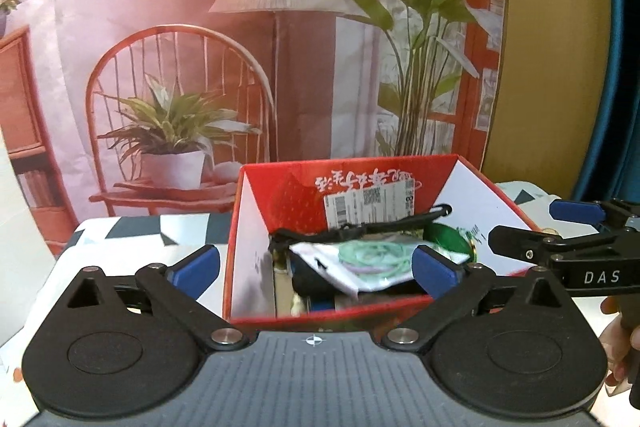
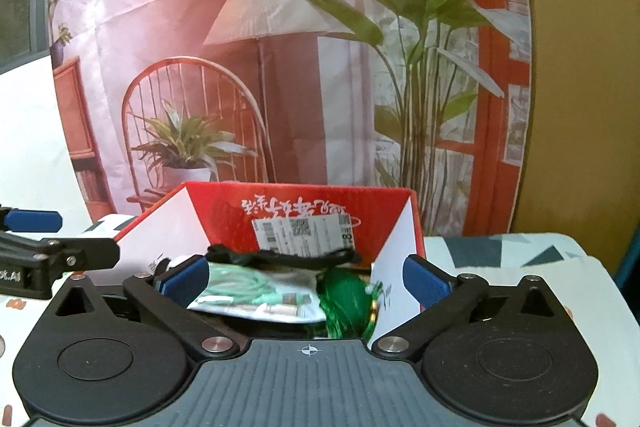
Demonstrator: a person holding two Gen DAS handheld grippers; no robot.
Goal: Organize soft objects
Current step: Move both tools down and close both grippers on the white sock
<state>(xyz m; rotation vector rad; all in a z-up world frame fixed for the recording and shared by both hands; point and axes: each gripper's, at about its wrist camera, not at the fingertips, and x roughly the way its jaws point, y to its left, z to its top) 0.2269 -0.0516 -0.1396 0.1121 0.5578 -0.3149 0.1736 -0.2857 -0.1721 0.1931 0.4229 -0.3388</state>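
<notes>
A red cardboard box [image 1: 248, 247] with white inner walls stands open on the table. In it lie a clear bag with a coiled mint-green cable [image 1: 368, 259], a green tassel-like bundle [image 1: 448, 241] and a black strap [image 1: 360, 229] across the top. My left gripper [image 1: 316, 267] is open in front of the box, its blue pads wide apart with nothing pressed between them. My right gripper [image 1: 548, 227] reaches in from the right at the box's side. In the right wrist view the box [image 2: 396, 239], cable bag [image 2: 248, 291], tassel [image 2: 344, 295] and strap [image 2: 288, 255] lie beyond my open right gripper [image 2: 306, 279]; the left gripper [image 2: 60, 235] shows at the left edge.
A printed backdrop [image 1: 280, 67] of a chair, lamp and plants hangs right behind the box. The tablecloth [image 2: 520, 259] has dark triangles on white. A white shipping label [image 1: 368, 205] is stuck on the box's back wall. A hand [image 1: 616, 347] holds the right gripper's handle.
</notes>
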